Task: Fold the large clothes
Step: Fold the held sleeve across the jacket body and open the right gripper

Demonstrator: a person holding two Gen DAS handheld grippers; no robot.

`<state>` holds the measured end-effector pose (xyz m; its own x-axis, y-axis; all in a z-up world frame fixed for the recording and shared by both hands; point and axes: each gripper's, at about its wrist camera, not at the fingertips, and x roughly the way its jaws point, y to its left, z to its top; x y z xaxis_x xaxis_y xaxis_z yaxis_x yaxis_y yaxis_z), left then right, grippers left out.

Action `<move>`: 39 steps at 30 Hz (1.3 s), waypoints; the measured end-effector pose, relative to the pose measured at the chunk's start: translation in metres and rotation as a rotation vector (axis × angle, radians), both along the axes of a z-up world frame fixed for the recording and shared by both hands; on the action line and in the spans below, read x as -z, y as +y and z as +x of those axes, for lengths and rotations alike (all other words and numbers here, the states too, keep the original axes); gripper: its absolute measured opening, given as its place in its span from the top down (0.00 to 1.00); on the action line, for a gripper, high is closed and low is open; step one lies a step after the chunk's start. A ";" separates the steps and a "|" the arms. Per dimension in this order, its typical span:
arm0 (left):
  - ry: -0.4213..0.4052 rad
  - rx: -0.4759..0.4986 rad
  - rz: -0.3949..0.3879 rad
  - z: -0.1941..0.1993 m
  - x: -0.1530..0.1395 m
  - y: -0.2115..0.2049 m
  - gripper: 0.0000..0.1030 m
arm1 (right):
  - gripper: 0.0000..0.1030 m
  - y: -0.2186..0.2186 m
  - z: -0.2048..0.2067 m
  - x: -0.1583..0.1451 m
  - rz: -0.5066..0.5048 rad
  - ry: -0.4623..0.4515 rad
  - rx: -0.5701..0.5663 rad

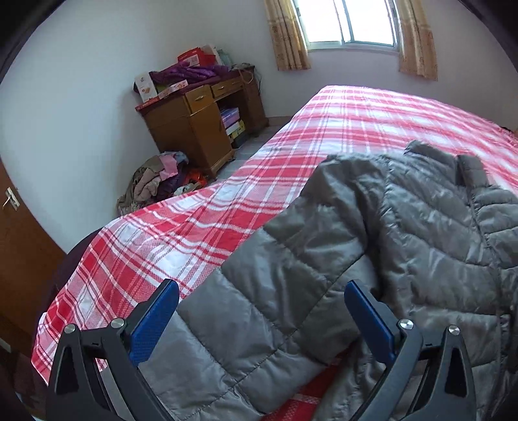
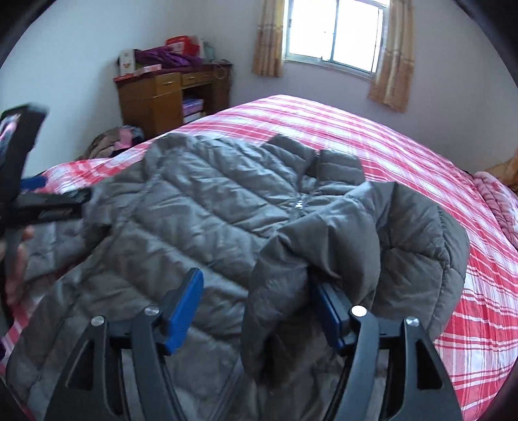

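Observation:
A grey quilted puffer jacket (image 2: 207,207) lies front up on a bed with a red and white plaid sheet (image 2: 404,152); it also shows in the left wrist view (image 1: 421,233). My left gripper (image 1: 260,311) is open, its blue pads on either side of the jacket's left sleeve (image 1: 259,307), just above it. My right gripper (image 2: 259,304) is open. The right sleeve (image 2: 372,246) is bunched and draped over its right finger (image 2: 330,307), with a fold hanging between the jaws. The left gripper shows at the left edge of the right wrist view (image 2: 55,194).
A wooden desk (image 1: 194,129) piled with boxes and purple clothing stands against the far wall. A heap of clothes (image 1: 162,181) lies on the floor beside it. A curtained window (image 1: 349,22) is behind the bed. A door (image 1: 19,233) is at left.

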<state>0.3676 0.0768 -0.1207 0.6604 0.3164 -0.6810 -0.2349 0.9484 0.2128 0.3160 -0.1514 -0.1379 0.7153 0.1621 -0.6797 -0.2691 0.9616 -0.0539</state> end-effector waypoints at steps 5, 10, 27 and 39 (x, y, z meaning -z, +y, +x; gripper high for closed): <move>-0.023 0.042 0.019 -0.007 -0.017 -0.020 0.01 | 0.20 0.002 -0.029 -0.005 0.009 -0.015 -0.077; -0.043 0.080 0.026 -0.013 -0.025 -0.043 0.01 | 0.21 -0.023 -0.054 -0.006 0.035 -0.047 -0.011; 0.058 0.331 -0.122 0.035 0.020 -0.185 0.01 | 0.38 -0.153 -0.058 0.044 0.091 0.010 0.385; 0.109 0.398 -0.130 0.035 0.047 -0.213 0.72 | 0.29 -0.182 -0.052 0.052 0.126 0.003 0.448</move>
